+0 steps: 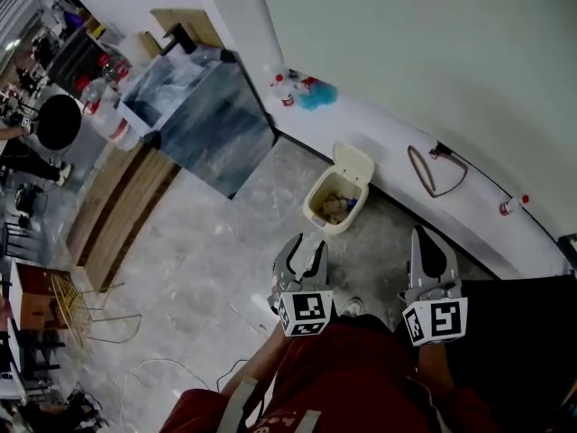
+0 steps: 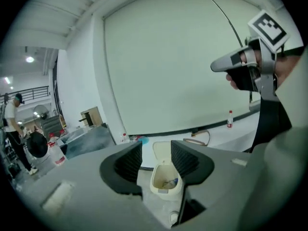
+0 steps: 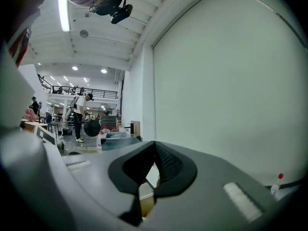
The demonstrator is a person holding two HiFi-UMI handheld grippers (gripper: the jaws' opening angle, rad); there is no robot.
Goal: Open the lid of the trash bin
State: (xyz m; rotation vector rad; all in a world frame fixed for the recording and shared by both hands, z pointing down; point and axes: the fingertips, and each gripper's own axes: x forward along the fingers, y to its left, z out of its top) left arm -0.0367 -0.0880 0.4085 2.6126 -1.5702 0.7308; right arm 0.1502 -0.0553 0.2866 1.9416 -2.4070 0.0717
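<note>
A small cream trash bin stands on the grey floor against a white ledge. Its lid is tipped up and back, and scraps show inside. My left gripper hovers just short of the bin, jaws open and empty. In the left gripper view the bin and its raised lid show between the spread jaws of the left gripper. My right gripper is held to the bin's right, above the ledge's edge, its jaws shut on nothing. In the right gripper view the right gripper has its tips meeting.
A grey metal cabinet stands to the left, with water bottles beside it. A cable loop and a small bottle lie on the white ledge. A wire chair stands at the far left. People stand in the background.
</note>
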